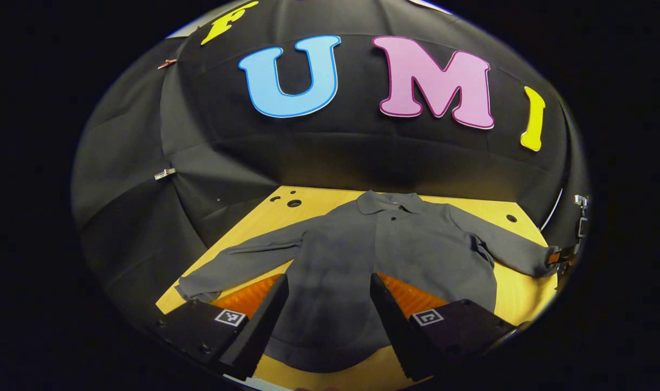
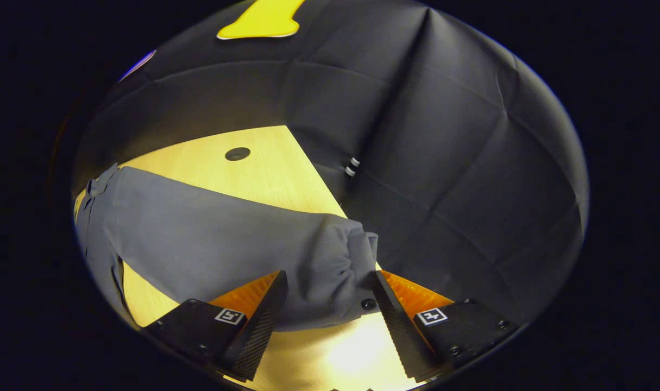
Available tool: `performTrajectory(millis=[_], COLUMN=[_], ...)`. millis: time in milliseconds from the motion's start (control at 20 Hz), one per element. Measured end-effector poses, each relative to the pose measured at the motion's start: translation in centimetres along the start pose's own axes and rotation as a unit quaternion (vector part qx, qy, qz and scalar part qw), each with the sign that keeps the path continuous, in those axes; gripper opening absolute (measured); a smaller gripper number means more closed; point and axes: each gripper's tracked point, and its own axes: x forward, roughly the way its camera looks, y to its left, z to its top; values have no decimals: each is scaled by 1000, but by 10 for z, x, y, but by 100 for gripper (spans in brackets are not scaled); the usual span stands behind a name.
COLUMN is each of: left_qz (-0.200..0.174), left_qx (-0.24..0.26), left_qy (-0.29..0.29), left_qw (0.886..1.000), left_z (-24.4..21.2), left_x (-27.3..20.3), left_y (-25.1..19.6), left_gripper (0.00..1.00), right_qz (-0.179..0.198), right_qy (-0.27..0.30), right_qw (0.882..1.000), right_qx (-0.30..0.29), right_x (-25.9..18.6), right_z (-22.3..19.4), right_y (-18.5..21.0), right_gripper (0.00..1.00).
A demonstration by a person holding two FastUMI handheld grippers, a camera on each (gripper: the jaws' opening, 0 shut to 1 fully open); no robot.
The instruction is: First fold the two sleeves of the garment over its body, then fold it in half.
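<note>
In the right gripper view the right gripper [image 2: 328,320] has its fingers spread wide, one on each side of the cuff [image 2: 351,260] of the garment's right sleeve [image 2: 215,239]; the cuff lies between them, and neither finger visibly presses on it. A small dark button [image 2: 368,304] sits on the cuff near the right-hand finger. The sleeve runs left and away across the wooden table [image 2: 264,157], close to the table's right edge.

In the left gripper view the left gripper [image 1: 328,320] also has its fingers wide apart, poised over the near hem of the grey garment [image 1: 362,255]. The garment lies flat, collar [image 1: 389,202] at the far side, both sleeves stretched out left and right. The right gripper shows at the far-right cuff [image 1: 547,260].
</note>
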Motion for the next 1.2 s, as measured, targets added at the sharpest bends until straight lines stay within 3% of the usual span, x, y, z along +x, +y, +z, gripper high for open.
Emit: performTrajectory(millis=[300, 500, 650, 700, 750, 850, 900, 950, 1200], left_qz=[6, 6, 5, 5, 4, 5, 6, 7, 17], left_qx=[8, 3, 6, 7, 8, 7, 5, 2, -6], left_qy=[2, 4, 2, 1, 1, 2, 3, 4, 5], left_qw=[1000, 1000, 1000, 1000, 1000, 1000, 1000, 1000, 1000], left_z=[0, 1, 2, 4, 3, 2, 2, 1, -1], left_x=[-5, -3, -4, -5, -7, -9, -8, -7, -6], left_y=[-1, -5, -7, -8, -7, -5, -2, 0, 22], left_gripper=[95, 96, 96, 96, 96, 96, 96, 96, 96], right_qz=[-2, 25, 43, 48, 52, 54, 47, 45, 27], right_qy=[26, 40, 44, 42, 41, 38, 39, 40, 17], right_qw=[1000, 997, 995, 995, 995, 996, 996, 996, 998], right_qx=[16, 57, 81, 79, 74, 65, 63, 64, 45], right_x=[23, 26, 31, 30, 30, 28, 25, 24, 1], right_z=[-15, -16, -15, -16, -15, -13, -15, -15, 7], right_y=[-9, 1, 14, 18, 21, 27, 27, 28, 39], right_gripper=[99, 93, 56, 55, 35, 21, 20, 9, 8])
